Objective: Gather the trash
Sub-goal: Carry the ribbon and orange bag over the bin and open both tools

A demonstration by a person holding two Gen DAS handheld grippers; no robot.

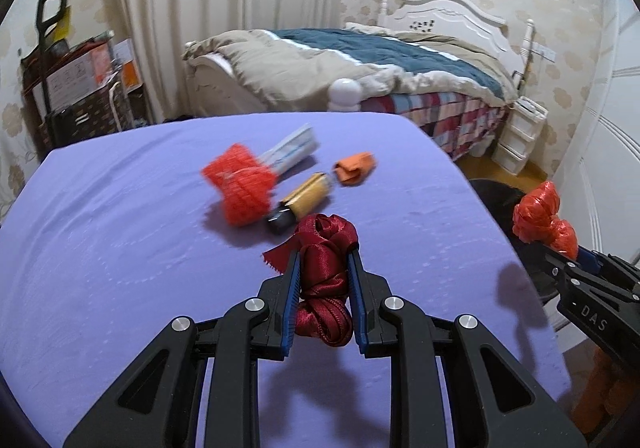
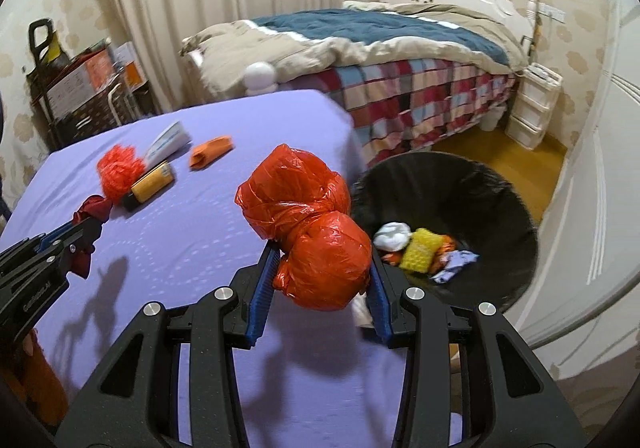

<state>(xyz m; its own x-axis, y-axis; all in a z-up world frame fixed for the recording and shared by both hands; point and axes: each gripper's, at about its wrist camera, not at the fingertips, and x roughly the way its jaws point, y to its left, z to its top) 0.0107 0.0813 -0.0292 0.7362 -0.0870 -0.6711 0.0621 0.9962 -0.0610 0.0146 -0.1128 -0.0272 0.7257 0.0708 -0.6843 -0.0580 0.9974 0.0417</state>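
My left gripper [image 1: 323,262] is shut on a bundle of dark red ribbon [image 1: 325,272] and holds it above the purple-covered table [image 1: 120,248]. My right gripper [image 2: 320,252] is shut on a knotted orange-red plastic bag [image 2: 308,224], held over the table's right edge beside the black bin [image 2: 516,208]. In the left wrist view the same plastic bag [image 1: 542,216] shows at the right. On the table lie an orange-red net [image 1: 240,184], a yellow bottle with a black cap [image 1: 304,200], a white tube [image 1: 292,148] and a small orange wrapper [image 1: 354,168].
The black bin holds several scraps: a white wad [image 2: 394,235], a yellow piece [image 2: 420,248], a pale blue scrap [image 2: 454,264]. A bed [image 2: 380,60] stands behind the table, white drawers [image 2: 534,112] by its far end, a cluttered rack [image 2: 80,96] at the left wall.
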